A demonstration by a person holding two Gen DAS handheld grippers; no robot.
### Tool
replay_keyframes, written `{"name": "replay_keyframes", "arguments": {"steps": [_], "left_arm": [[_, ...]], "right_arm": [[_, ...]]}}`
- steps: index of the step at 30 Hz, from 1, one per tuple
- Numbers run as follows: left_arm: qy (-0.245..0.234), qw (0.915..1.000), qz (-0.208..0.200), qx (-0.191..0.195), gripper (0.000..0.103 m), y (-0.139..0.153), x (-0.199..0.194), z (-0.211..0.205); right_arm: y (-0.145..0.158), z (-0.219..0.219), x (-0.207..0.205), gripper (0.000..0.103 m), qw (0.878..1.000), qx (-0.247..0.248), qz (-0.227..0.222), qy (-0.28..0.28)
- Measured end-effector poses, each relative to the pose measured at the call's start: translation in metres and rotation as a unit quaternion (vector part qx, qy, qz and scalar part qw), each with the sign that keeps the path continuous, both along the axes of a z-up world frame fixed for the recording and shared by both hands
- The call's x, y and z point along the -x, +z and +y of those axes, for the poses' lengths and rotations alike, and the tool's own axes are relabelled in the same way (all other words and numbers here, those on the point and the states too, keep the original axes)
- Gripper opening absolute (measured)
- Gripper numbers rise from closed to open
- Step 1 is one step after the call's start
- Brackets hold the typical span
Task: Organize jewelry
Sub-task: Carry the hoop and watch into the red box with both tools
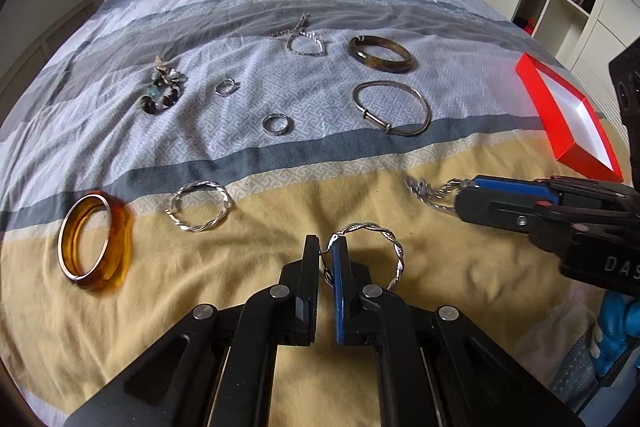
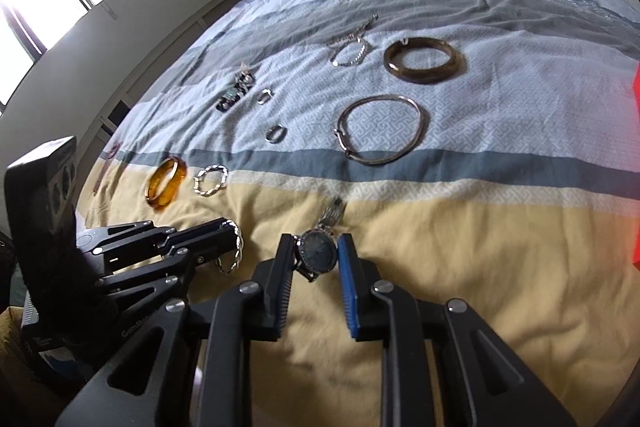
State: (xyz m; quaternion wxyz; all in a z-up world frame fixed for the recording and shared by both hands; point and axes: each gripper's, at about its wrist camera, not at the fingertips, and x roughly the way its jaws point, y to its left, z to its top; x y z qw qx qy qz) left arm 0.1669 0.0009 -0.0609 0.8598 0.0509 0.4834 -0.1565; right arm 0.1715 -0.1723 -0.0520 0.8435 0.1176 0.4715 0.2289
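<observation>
- So far, both your grippers carry a piece. The left gripper (image 1: 326, 251) pinches a twisted silver bangle (image 1: 394, 251) by its rim, fingers pressed close on the wire, ring standing up over the yellow stripe of the bedspread (image 1: 460, 267).
- The right gripper (image 2: 316, 251) has a silver wristwatch (image 2: 318, 255) between its fingers. The dial sits in the gap and both pads look close against the case; the band trails forward onto the cloth. From the left wrist view the same watch hangs off the tip, chain draped on the bed.
- The red box (image 1: 568, 119) lies open at the right edge of the bed, white inside. What shows of its interior looks bare, though part is cut off by the frame, so you cannot count anything as stored yet.
- Loose on the bedspread, well apart from the box: amber bangle (image 1: 94, 241), a second twisted silver bangle (image 1: 200, 205), two small rings (image 1: 276, 125) (image 1: 225, 87), a beaded bracelet cluster (image 1: 162, 89), a silver chain bracelet (image 1: 306, 41), dark brown bangle (image 1: 380, 53), plain thin silver bangle (image 1: 392, 107).
- Judgement: early in the job. Two pieces lifted, none seen placed, eight left lying. The box is presumably the destination, nearer your right hand.
</observation>
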Motion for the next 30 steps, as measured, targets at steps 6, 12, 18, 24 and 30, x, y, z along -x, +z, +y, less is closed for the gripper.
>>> {"name": "replay_keyframes", "arguments": {"steps": [6, 12, 18, 24, 30], "left_arm": [[0.015, 0.9998, -0.011, 0.0, 0.006, 0.018, 0.013, 0.0], [0.011, 0.9997, -0.024, 0.003, 0.006, 0.04, 0.026, -0.012], [-0.018, 0.9988, -0.041, 0.02, 0.006, 0.067, 0.033, -0.052], [-0.076, 0.9948, -0.047, 0.049, 0.006, 0.088, 0.026, -0.127], [-0.151, 0.9851, -0.049, 0.066, 0.006, 0.096, 0.01, -0.234]], "right_arm": [[0.02, -0.008, 0.019, 0.02, 1.0, -0.008, -0.015, -0.001], [0.043, -0.023, 0.038, 0.02, 0.999, -0.022, -0.036, -0.01], [0.074, -0.065, 0.058, 0.02, 0.996, -0.033, -0.07, -0.046], [0.1, -0.147, 0.078, 0.02, 0.988, -0.016, -0.105, -0.113], [0.099, -0.242, 0.085, 0.02, 0.975, 0.028, -0.103, -0.194]]}}
